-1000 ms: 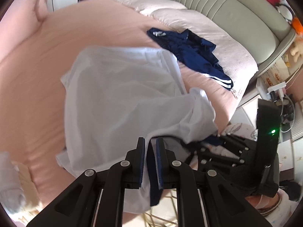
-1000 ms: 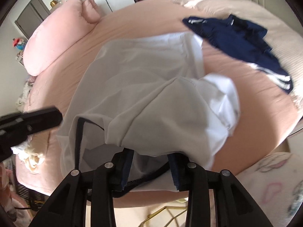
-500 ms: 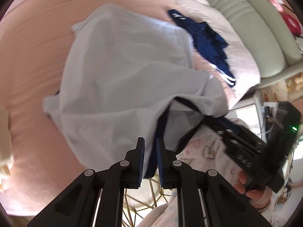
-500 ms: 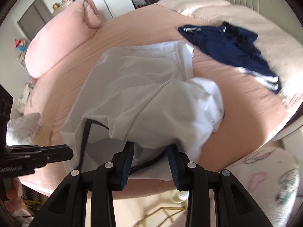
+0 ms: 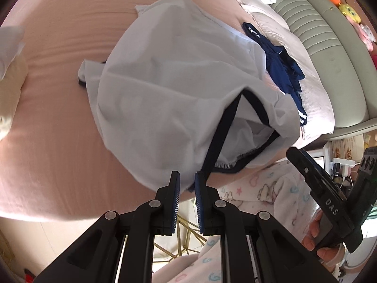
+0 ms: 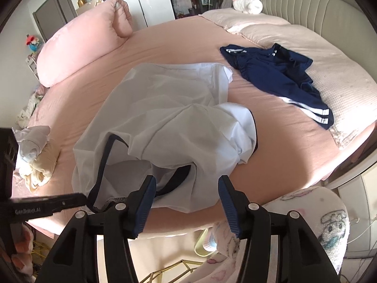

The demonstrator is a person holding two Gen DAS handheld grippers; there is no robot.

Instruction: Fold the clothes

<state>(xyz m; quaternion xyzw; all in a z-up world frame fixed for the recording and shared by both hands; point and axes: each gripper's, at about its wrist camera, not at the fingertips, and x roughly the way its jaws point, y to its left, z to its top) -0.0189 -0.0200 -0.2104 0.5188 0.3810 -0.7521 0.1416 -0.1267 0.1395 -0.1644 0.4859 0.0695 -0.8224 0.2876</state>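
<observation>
Right wrist: round pink bed (image 6: 179, 44), grey headboard (image 6: 306, 7).

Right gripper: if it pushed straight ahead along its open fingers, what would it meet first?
Most likely the white garment: its navy-trimmed hem lies just ahead of the open right gripper, on the pink bed. Depth is unclear, but nothing else shows in between.

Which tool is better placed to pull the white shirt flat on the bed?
The left tool: it is already shut on the white shirt's dark-trimmed edge. The right tool is open, holding nothing.
</observation>
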